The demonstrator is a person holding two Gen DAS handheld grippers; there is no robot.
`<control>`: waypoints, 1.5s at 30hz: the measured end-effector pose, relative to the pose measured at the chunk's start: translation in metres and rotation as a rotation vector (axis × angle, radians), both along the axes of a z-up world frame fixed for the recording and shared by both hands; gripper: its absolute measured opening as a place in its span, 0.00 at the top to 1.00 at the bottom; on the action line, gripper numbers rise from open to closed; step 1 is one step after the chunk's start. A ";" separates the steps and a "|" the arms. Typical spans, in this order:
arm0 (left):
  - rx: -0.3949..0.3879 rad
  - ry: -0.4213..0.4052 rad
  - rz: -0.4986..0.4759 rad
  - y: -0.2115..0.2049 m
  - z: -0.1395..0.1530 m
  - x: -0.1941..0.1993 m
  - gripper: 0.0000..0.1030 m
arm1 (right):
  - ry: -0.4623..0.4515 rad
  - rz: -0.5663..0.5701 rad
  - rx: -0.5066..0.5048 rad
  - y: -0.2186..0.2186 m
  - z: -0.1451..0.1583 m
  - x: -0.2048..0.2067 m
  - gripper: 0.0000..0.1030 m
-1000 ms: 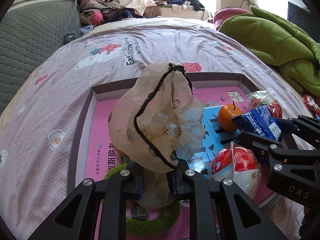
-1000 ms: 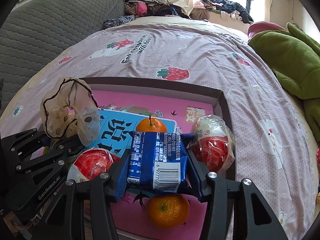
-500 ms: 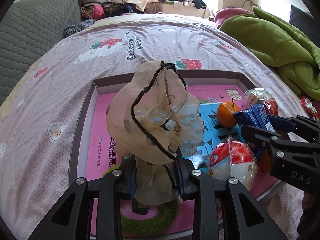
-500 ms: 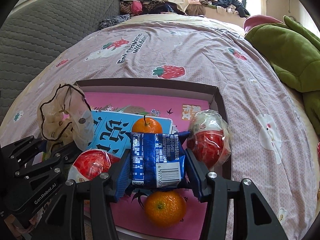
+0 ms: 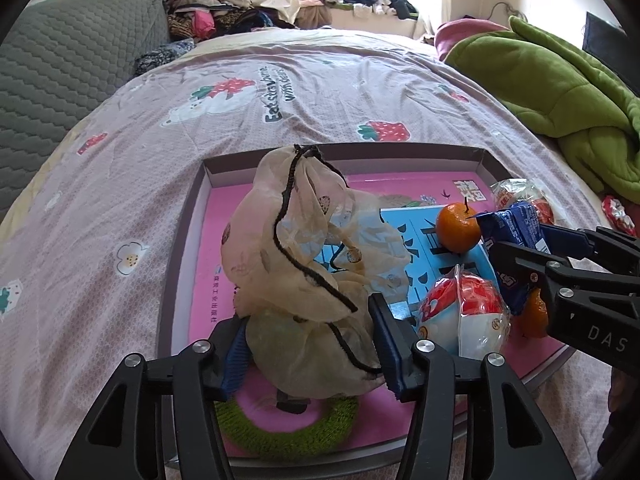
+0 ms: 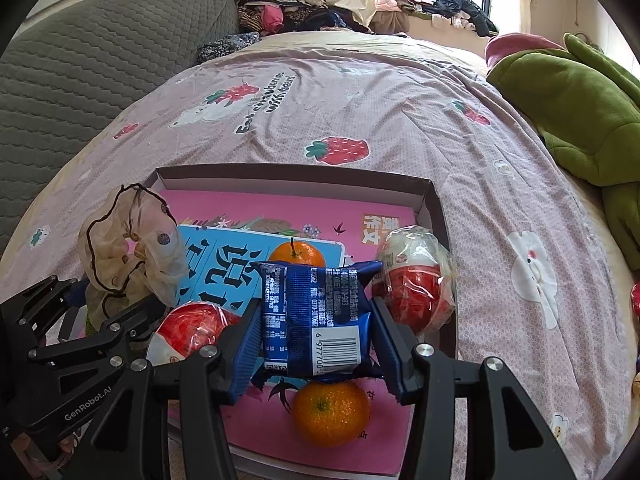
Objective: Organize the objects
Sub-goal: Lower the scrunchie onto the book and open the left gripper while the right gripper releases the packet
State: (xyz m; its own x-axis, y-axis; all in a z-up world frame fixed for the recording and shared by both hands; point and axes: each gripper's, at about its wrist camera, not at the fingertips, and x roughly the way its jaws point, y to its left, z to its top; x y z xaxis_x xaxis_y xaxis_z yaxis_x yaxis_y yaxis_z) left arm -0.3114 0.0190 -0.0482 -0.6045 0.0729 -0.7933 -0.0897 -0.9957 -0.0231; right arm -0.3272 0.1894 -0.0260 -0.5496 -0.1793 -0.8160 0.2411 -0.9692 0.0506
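Observation:
A shallow box [image 5: 340, 152] [image 6: 296, 174] with a pink floor lies on the bed. My left gripper [image 5: 310, 344] hovers over its near left corner, jaws opening. A sheer beige scrunchie [image 5: 296, 248] [image 6: 120, 240] with black edging sits puffed up and loose between the blue pads [image 5: 236, 356]. My right gripper [image 6: 312, 320] [image 5: 532, 252] is shut on a blue snack packet [image 6: 316, 312] [image 5: 516, 220] above the box. Under it lies a mandarin [image 6: 330, 414]; another mandarin [image 6: 298, 254] [image 5: 458, 228] rests on a blue booklet [image 6: 224, 256].
Two red-and-white wrapped eggs [image 6: 416, 280] [image 5: 464, 312] lie in the box, and a green fuzzy ring [image 5: 288, 428] lies below the left gripper. A green blanket [image 5: 560, 92] covers the bed's right side. A grey headboard [image 5: 60, 72] is on the left. Clothes [image 5: 224, 16] are piled behind.
The left jaws have spread wide apart, and the scrunchie has loosened and sagged lower between them. The right gripper still holds the blue packet in the same place.

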 end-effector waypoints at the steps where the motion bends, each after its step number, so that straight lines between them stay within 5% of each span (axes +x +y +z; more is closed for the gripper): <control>1: 0.000 0.002 0.002 0.000 0.001 0.001 0.41 | 0.002 0.001 0.001 0.000 0.001 0.000 0.49; 19: -0.003 0.032 0.026 -0.003 0.012 0.015 0.30 | 0.006 0.000 -0.001 0.000 0.005 0.003 0.49; 45: -0.034 0.079 0.071 -0.002 0.040 0.036 0.26 | 0.062 -0.009 -0.014 0.004 0.035 0.022 0.43</control>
State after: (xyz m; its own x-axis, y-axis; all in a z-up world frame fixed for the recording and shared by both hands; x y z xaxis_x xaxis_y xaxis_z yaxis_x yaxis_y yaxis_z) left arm -0.2758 0.0173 -0.0078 -0.6679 0.0013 -0.7443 -0.0190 -0.9997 0.0152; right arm -0.3048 0.1929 0.0094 -0.6008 -0.1856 -0.7775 0.2356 -0.9706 0.0496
